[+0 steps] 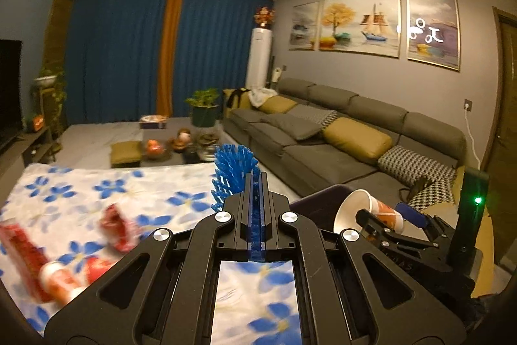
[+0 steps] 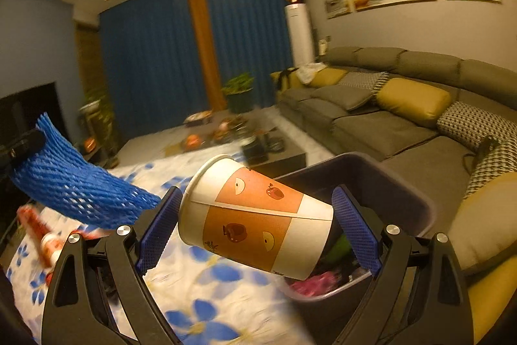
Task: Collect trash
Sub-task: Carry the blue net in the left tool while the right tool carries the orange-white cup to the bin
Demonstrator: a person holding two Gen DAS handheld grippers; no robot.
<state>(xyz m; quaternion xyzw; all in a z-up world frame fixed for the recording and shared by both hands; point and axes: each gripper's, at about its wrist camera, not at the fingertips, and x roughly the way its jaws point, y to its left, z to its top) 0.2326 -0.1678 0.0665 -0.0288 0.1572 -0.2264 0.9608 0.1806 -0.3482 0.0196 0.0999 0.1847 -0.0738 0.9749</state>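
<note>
Item: paper cup (image 2: 255,217) — clamped sideways in right tongs (image 2: 258,225), above bin (image 2: 416,199) rim. Left tongs (image 1: 257,209) pinched on blue foam net (image 1: 234,165). Advice: centre both over bin before letting go.

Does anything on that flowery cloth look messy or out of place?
Yes. Red wrappers and a tipped-over paper cup lie scattered on the flowered cloth at the left, blurred. Litter on a tablecloth looks untidy; nothing looks spilled.
</note>
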